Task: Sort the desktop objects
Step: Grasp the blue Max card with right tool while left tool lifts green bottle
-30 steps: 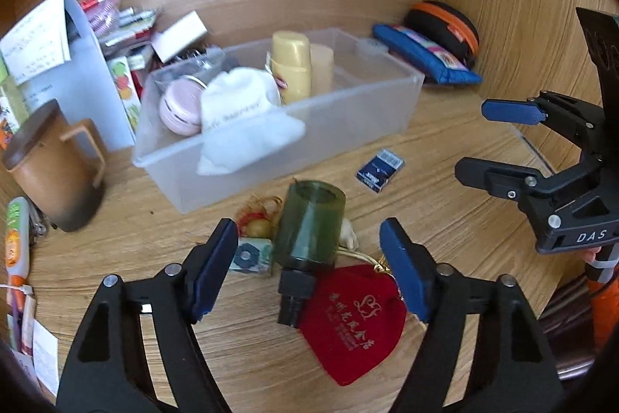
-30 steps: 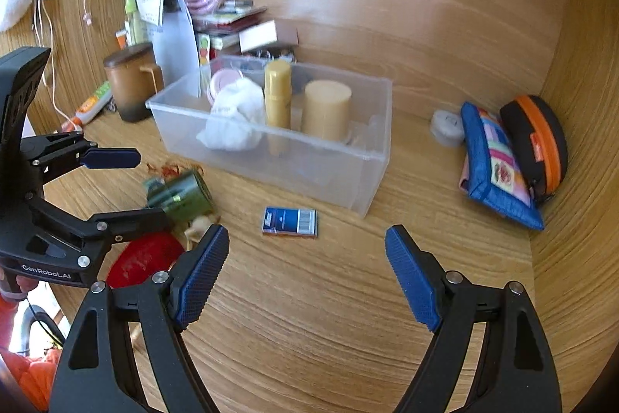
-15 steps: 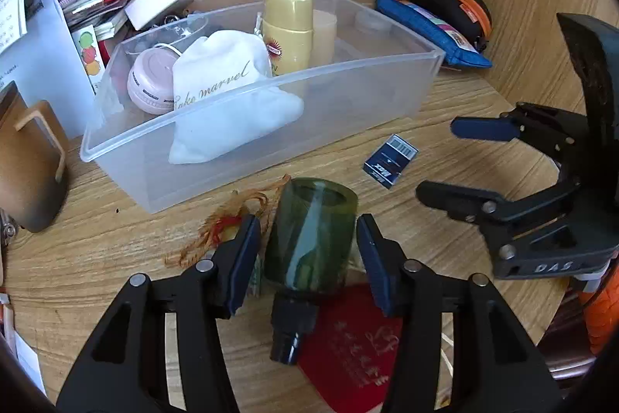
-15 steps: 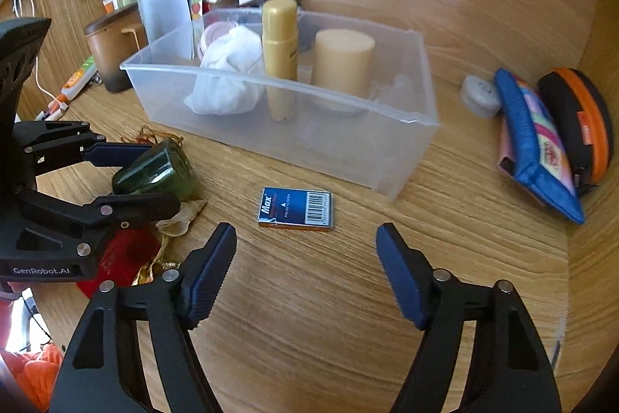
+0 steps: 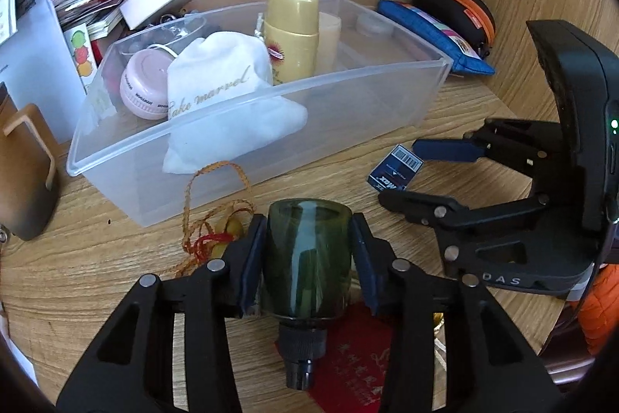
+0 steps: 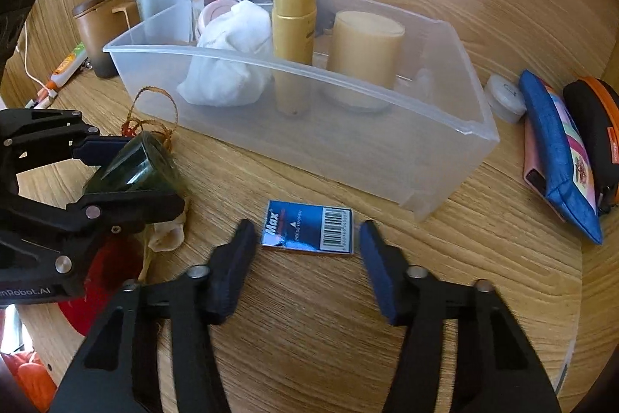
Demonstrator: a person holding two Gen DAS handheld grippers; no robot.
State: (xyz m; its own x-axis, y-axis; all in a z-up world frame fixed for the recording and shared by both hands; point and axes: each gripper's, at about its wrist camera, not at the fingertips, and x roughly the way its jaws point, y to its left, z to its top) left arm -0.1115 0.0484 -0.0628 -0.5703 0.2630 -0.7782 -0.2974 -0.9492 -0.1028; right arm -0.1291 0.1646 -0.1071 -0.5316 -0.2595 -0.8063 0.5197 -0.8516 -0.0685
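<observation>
A: What is the left gripper on?

B: A smooth, dark green translucent bottle with a black ribbed cap, lying on the grained wooden desk in front of the clear plastic bin. The jaws have just been closing, and both blue pads press its sides.

A: And the right gripper?

B: Its jaws have also been narrowing. They sit partly open either side of a flat glossy blue box with a barcode, just clear of its ends, on the desk before the bin.
</observation>
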